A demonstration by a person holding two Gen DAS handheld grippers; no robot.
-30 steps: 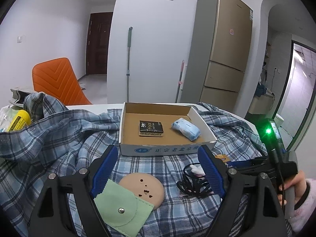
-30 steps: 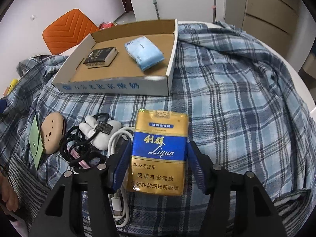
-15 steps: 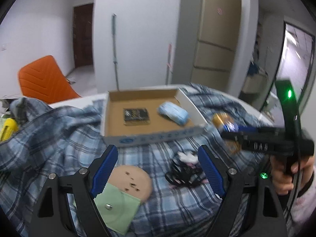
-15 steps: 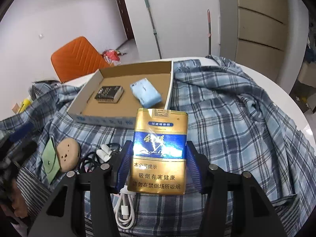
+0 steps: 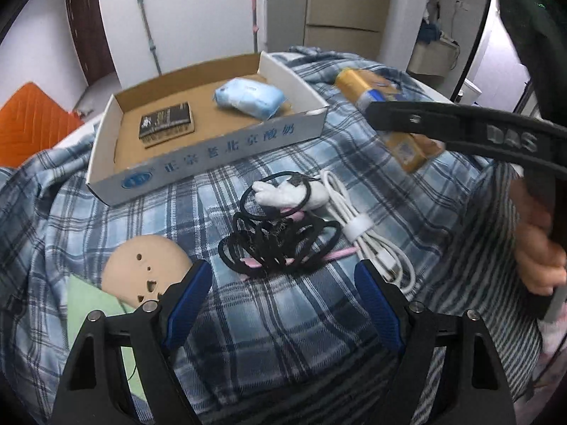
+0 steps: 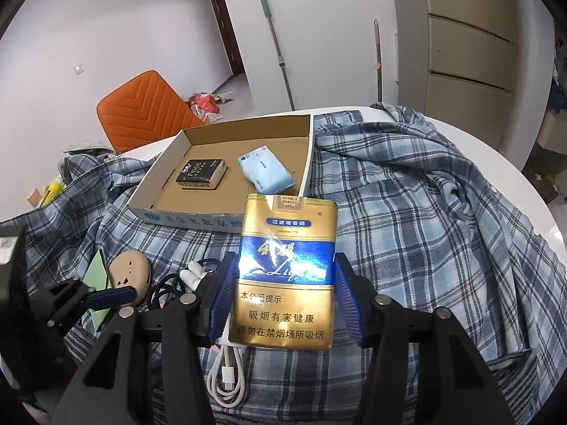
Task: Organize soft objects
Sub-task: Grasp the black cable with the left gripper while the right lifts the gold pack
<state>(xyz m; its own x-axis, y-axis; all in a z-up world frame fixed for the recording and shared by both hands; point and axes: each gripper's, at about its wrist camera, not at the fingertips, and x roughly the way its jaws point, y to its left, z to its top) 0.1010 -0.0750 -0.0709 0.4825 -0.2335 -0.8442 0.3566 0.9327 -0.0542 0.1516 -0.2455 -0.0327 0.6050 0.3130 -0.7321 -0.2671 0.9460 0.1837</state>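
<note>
Right wrist: right claw (image 6: 283,297) grips cigarette pack (image 6: 285,276).

Behind the white round table (image 6: 503,163) I've got plain white walls (image 6: 106,35), a dark brown door (image 5: 88,28) down the hallway and an orange chair (image 6: 141,109) tucked in at the table's far left edge. A green-handled mop (image 6: 274,42) and a pink-handled one (image 6: 378,53) lean on the wall next to a tall beige fridge (image 6: 471,53). There's also some red rubbish (image 6: 203,102) on the floor beyond the chair.
</note>
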